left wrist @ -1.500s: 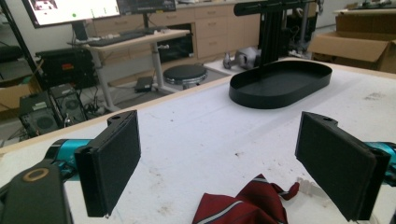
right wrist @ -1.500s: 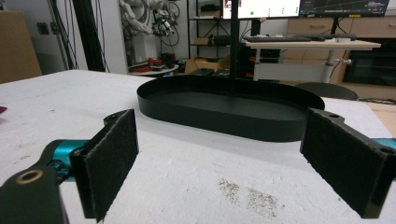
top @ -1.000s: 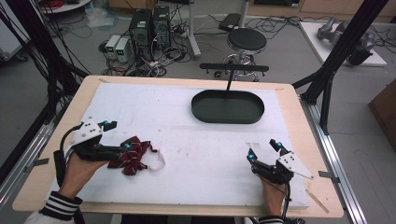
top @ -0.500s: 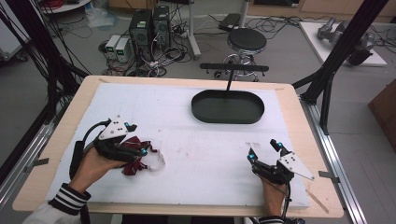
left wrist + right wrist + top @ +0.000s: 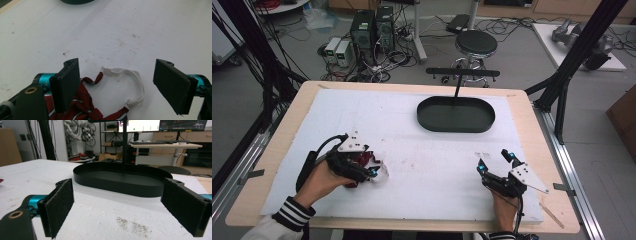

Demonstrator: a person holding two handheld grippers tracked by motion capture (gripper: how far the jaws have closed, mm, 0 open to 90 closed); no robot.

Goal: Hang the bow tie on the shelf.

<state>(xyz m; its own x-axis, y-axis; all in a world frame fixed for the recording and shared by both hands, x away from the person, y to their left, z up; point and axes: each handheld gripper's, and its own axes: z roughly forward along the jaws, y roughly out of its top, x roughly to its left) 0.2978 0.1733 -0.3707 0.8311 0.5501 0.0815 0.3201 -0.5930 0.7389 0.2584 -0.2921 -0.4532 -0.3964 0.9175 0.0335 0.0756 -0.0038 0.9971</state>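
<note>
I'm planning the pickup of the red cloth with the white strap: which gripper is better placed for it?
Left. The left gripper hangs open right over the red cloth and its white strap; the right gripper sits far across the table.

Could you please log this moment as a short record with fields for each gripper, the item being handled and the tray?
left gripper: open, jaws have just been closing a little, straddling the cloth's white loop
red cloth item: crumpled on the white table cover, white elastic loop lying flat between the jaws, not pinched
right gripper: open, nothing between the jaws, facing the tray
black oval tray: nothing inside it
</note>
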